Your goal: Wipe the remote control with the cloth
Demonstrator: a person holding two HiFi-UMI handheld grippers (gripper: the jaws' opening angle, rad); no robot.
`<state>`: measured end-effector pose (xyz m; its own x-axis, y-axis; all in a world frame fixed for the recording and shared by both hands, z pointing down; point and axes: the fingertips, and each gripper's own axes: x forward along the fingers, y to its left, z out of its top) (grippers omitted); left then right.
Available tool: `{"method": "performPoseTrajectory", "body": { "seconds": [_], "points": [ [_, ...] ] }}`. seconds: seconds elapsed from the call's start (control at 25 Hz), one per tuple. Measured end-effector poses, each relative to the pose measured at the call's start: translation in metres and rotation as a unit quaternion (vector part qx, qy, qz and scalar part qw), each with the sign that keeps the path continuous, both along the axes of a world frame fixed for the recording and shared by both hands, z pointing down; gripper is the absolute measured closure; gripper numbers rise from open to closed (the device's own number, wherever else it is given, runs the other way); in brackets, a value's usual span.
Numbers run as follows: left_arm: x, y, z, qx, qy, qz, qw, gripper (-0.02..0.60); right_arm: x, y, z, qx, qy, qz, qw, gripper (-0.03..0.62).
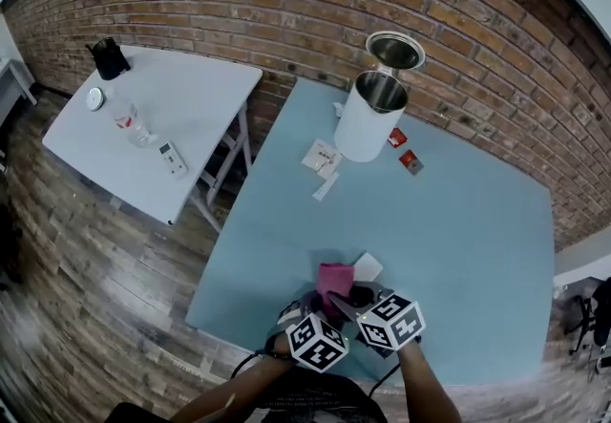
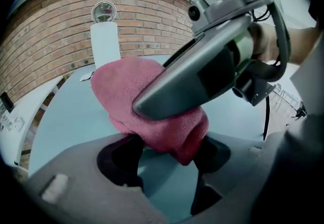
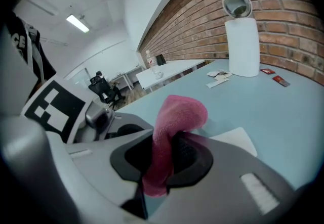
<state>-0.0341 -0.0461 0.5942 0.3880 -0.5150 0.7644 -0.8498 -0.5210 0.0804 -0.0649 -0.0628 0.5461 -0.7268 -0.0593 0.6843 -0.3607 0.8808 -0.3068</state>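
Both my grippers are on the pink terry cloth point(image 1: 334, 280), well in front of the tall white cylindrical bin point(image 1: 368, 120), at the near edge of the pale blue table point(image 1: 477, 249).
- My right gripper point(image 3: 162, 160) has its jaws pressed tight on a thin fold.
- My left gripper point(image 2: 167, 154) has its jaws wider, and both pads touch the bunched end. I read that as pinched.

No remote is between either pair of jaws. Two candidates:
- a slim white bar point(image 1: 326, 187) lying just in front of the bin
- a white handset with buttons point(image 1: 173, 158) on the white side table point(image 1: 191, 96), far left of the bin

I can't tell which is meant.

Step in hand looks like regripping the cloth, so wiping hasn't started. To do it well:
- Let one gripper keep the cloth with a broad pad of it hanging free past the jaw tips.
- Free the other gripper to pin the remote.
- Wipe along its length, with fabric and not plastic jaw on the buttons.
- Risk: the light remote skids if it isn't held.

A flat white sheet point(image 1: 368, 266) lies just beside the cloth, on its bin side.

Writing:
- The marker cubes show only black and white squares.
- The red packets point(image 1: 411, 161) right of the bin have print too small to read.
- The bin shows no label.
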Motion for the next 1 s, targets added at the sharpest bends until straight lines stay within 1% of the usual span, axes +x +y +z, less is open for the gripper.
{"method": "performPoseTrajectory", "body": {
  "seconds": [0.08, 0.24, 0.4, 0.6, 0.72, 1.0],
  "points": [
    [0.000, 0.000, 0.000, -0.004, 0.000, 0.000, 1.0000, 0.296, 0.003, -0.008, 0.004, 0.005, 0.013, -0.016, 1.000, 0.528],
    [0.000, 0.001, 0.001, -0.015, -0.002, 0.009, 0.9999, 0.296, 0.012, -0.024, 0.005, 0.017, 0.015, -0.011, 1.000, 0.528],
    [0.000, 0.000, 0.002, -0.022, -0.006, 0.009, 0.9997, 0.296, 0.018, -0.033, 0.005, 0.010, -0.007, 0.004, 1.000, 0.528],
    [-0.001, 0.000, 0.002, -0.018, -0.001, 0.011, 0.9998, 0.298, 0.024, -0.041, 0.005, -0.003, -0.035, 0.019, 0.999, 0.528],
    [-0.001, 0.000, 0.001, -0.020, -0.002, 0.012, 0.9997, 0.298, 0.030, -0.049, 0.004, -0.002, -0.043, 0.034, 0.998, 0.528],
    [-0.002, 0.000, 0.003, -0.022, -0.007, 0.007, 0.9997, 0.298, 0.051, -0.075, 0.005, -0.003, -0.055, 0.091, 0.994, 0.528]
  ]
}}
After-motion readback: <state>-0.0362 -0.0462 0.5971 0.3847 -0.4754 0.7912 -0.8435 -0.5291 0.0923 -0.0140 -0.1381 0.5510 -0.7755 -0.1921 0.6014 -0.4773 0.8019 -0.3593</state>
